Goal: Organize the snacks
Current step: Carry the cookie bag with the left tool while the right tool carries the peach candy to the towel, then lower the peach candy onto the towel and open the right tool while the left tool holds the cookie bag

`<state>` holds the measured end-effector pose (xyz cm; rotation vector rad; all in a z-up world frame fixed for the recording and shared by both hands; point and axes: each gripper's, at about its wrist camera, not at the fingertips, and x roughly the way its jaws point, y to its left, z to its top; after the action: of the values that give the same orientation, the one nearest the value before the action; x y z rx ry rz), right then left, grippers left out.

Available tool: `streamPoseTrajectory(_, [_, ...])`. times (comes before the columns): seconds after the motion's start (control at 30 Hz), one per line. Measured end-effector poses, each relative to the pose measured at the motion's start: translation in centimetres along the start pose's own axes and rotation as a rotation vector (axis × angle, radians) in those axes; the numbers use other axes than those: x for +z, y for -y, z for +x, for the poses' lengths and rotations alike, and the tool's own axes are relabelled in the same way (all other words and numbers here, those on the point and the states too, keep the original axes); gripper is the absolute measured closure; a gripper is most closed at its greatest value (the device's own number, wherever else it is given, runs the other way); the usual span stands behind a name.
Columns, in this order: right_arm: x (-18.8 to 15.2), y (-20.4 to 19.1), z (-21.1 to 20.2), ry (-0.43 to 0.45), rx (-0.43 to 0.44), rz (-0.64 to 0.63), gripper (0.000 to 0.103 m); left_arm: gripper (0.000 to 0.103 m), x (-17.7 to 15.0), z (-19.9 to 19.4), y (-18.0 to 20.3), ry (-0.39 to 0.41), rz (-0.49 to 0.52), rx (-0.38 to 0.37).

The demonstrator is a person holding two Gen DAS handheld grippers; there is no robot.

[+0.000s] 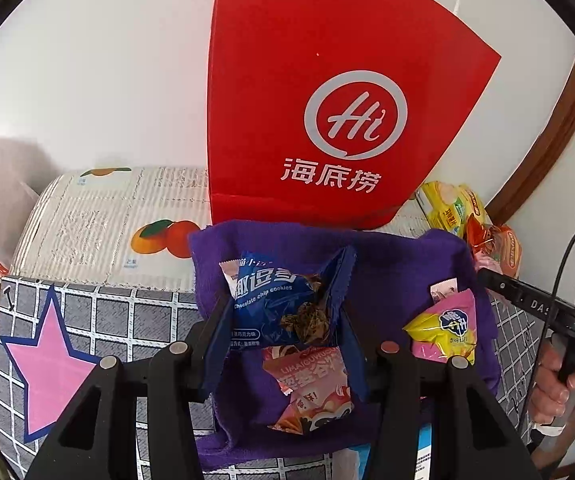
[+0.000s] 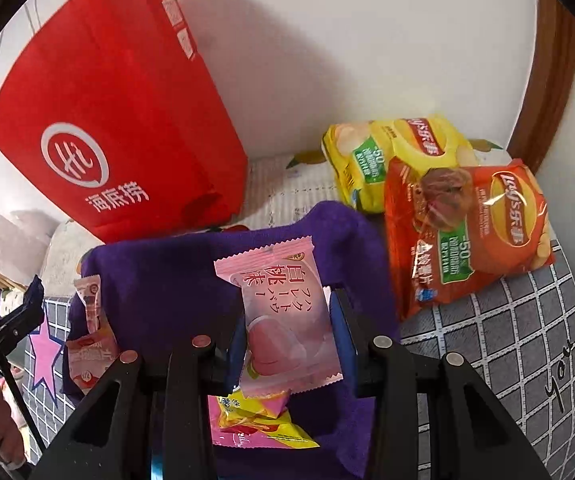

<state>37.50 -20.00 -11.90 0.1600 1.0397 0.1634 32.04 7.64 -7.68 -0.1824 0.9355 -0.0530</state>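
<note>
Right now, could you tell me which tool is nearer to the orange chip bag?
Right. The right tool, shut on a pink peach snack packet, has the orange chip bag just beyond it to its right. The left tool holds a blue cookie packet across the purple cloth.

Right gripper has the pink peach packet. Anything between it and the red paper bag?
Nothing visible. The pink peach snack packet sits in the right gripper over the purple cloth; the red paper bag stands behind it.

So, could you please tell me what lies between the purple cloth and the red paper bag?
Nothing: in the right wrist view the purple cloth's far edge lies right at the foot of the red paper bag.
</note>
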Motion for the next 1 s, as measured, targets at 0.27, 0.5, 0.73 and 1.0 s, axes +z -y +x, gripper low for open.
streamPoseTrajectory(0.27, [-0.4,-1.5,1.6,-0.068,0.030,-0.026,0.064,0.055,-0.1,-0.3,0.2,0.008,0.008,-0.002])
streamPoseTrajectory(0.5, [-0.4,-0.9,2.5,-0.105,-0.057,-0.012,0.063,0.055,-0.1,-0.6,0.6,0.008,0.012,-0.010])
streamPoseTrajectory(0.73, [-0.6,-1.1,3.2,-0.127,-0.060,-0.027,0.063,0.055,-0.3,-0.5,0.9,0.002,0.019,-0.012])
streamPoseTrajectory(1.0, [-0.7,-1.2,3.7,-0.137,-0.071,-0.034,0.063,0.055,-0.3,-0.3,1.0,-0.003,0.020,-0.012])
